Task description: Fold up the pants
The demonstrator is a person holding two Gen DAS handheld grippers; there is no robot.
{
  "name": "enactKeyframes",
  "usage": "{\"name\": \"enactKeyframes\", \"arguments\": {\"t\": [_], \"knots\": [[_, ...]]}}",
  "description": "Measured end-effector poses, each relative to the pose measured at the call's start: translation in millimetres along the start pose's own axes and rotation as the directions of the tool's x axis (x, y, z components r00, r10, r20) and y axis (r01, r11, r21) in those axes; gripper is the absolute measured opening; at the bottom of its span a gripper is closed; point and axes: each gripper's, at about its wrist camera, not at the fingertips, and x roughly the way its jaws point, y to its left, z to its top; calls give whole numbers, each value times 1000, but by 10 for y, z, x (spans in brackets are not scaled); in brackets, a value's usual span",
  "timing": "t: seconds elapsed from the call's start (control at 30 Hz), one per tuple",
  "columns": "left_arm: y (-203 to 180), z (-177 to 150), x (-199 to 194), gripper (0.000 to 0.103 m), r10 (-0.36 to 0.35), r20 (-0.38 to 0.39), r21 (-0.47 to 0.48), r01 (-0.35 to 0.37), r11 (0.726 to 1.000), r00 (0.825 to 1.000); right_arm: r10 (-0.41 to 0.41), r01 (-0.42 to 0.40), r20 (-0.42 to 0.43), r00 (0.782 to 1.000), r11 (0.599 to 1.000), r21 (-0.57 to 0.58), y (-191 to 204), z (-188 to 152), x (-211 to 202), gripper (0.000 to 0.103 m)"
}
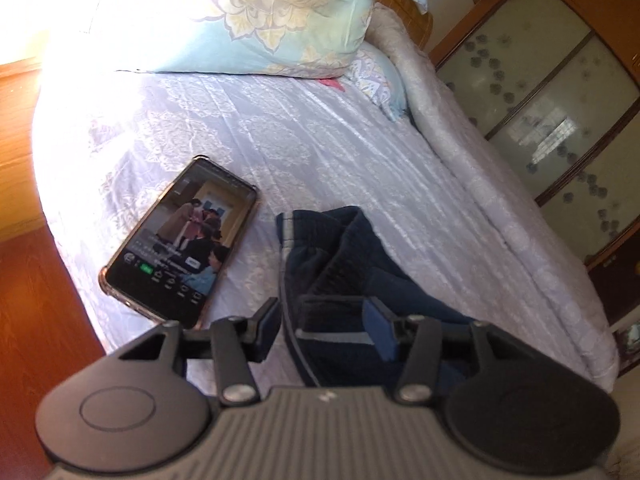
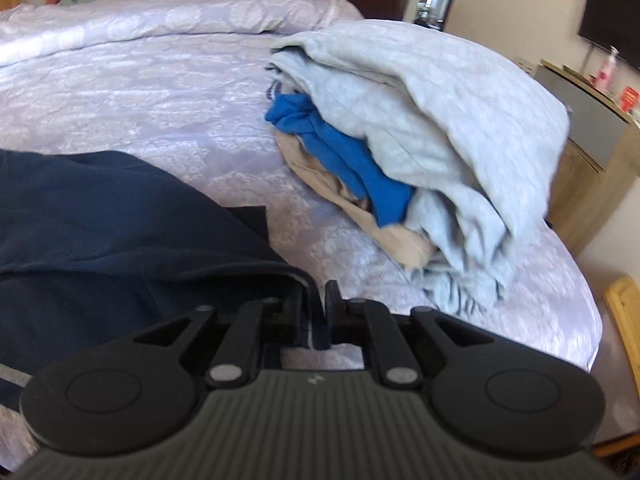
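Dark navy pants (image 1: 340,264) with a grey stripe lie bunched on the lilac bedspread (image 1: 280,128), waistband end toward the phone. My left gripper (image 1: 320,322) is open, its blue-padded fingers straddling the waistband fabric just below it. In the right wrist view the pants (image 2: 100,220) spread over the left side of the bed. My right gripper (image 2: 316,300) is nearly closed, its jaws pinching the edge of the pants at their right end.
A phone (image 1: 180,240) with a lit screen lies left of the pants near the bed edge. Floral pillows (image 1: 280,16) sit at the head. A pile of grey, blue and beige clothes (image 2: 420,140) lies on the right. Wooden wardrobe (image 1: 540,100) beyond the bed.
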Motion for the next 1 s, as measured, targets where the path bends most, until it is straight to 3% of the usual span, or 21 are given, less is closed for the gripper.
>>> {"name": "enactKeyframes", "arguments": {"t": [0.13,0.23,0.3,0.4,0.5,0.53,0.6,0.7,0.77,0.83,0.87,0.9,0.93,0.97,1.0], "knots": [[-347,-243,-175,52,-95,-52,36,97,995,994,19,-23,28,999,989,148,-49,30,-155,22],[-628,-498,-36,56,-96,-134,109,111,988,986,102,-119,69,992,940,318,-112,-30,-354,24],[-765,-660,127,63,-67,-166,145,91,985,984,190,-209,87,978,881,425,-106,-111,-455,28],[-839,-742,351,69,-57,-202,113,81,990,978,368,-373,123,922,754,542,-5,-238,-516,35],[-885,-751,461,88,-32,-169,103,50,993,985,471,-448,145,870,633,631,160,-301,-444,44],[-882,-742,478,91,-13,-150,105,29,994,989,492,-459,145,858,608,648,222,-309,-396,45],[-866,-703,531,91,9,-140,95,4,995,990,490,-444,124,863,616,651,359,-287,-295,46],[-813,-636,628,72,20,-156,69,-9,998,987,452,-396,96,887,636,663,456,-230,-98,47],[-763,-609,708,48,19,-189,41,-11,999,982,436,-371,93,895,615,695,470,-180,53,47],[-713,-605,778,33,14,-209,9,-12,1000,978,419,-361,110,901,585,726,468,-113,193,47],[-694,-603,805,14,7,-216,0,-7,1000,976,417,-360,120,901,563,744,417,-140,170,47],[-681,-598,831,10,-2,-231,-12,-1,1000,973,418,-357,126,900,539,763,422,-110,239,43],[-673,-584,831,9,-7,-236,-24,1,1000,972,426,-355,124,896,519,777,400,-105,269,18],[-672,-561,809,9,-22,-238,-33,15,999,971,434,-351,115,894,515,782,411,-69,298,5],[-682,-533,770,9,-37,-237,-34,30,999,971,436,-346,104,894,524,778,431,-16,287,6]]}}
